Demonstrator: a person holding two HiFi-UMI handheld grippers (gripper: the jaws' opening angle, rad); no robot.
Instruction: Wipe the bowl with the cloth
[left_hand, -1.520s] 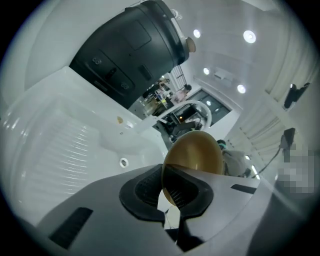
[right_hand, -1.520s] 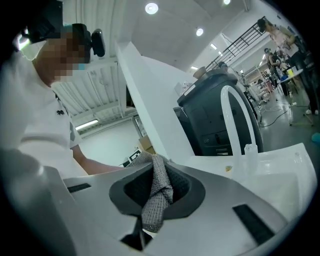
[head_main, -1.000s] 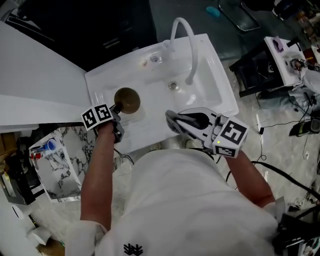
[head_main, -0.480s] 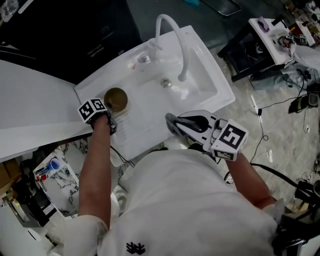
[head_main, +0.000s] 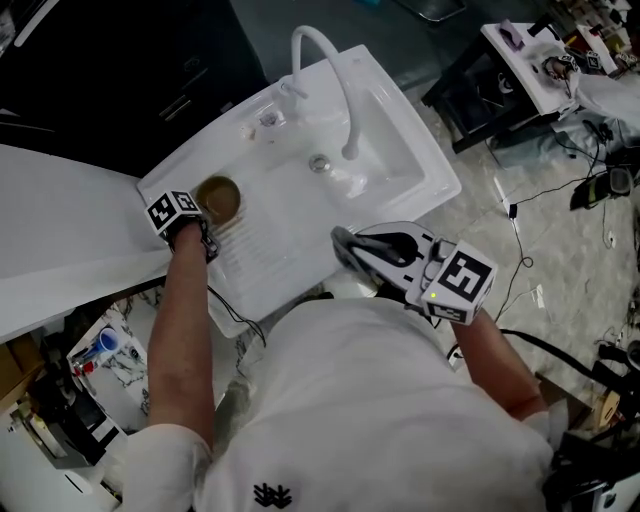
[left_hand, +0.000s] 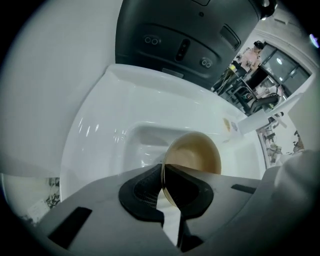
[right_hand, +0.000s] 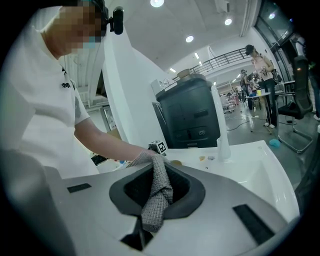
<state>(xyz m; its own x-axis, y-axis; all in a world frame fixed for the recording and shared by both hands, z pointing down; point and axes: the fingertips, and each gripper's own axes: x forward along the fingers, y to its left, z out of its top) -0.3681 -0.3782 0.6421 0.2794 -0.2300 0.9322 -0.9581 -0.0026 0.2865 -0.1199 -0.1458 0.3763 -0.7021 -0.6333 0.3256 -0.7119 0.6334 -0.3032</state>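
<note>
1. Pinching the thin rim of the brown bowl (left_hand: 196, 154) (head_main: 218, 198) with the left gripper (left_hand: 162, 172) (head_main: 207, 232), closed tight on it.
2. Holding that bowl tilted on edge over the ribbed drainboard end of the white sink (head_main: 290, 235), near its left corner.
3. Clamping a hanging fold of the grey cloth (right_hand: 156, 204) with the right gripper (right_hand: 157, 175) (head_main: 342, 243).
4. Hovering with the cloth at the sink's near edge, well apart from the bowl.
</note>
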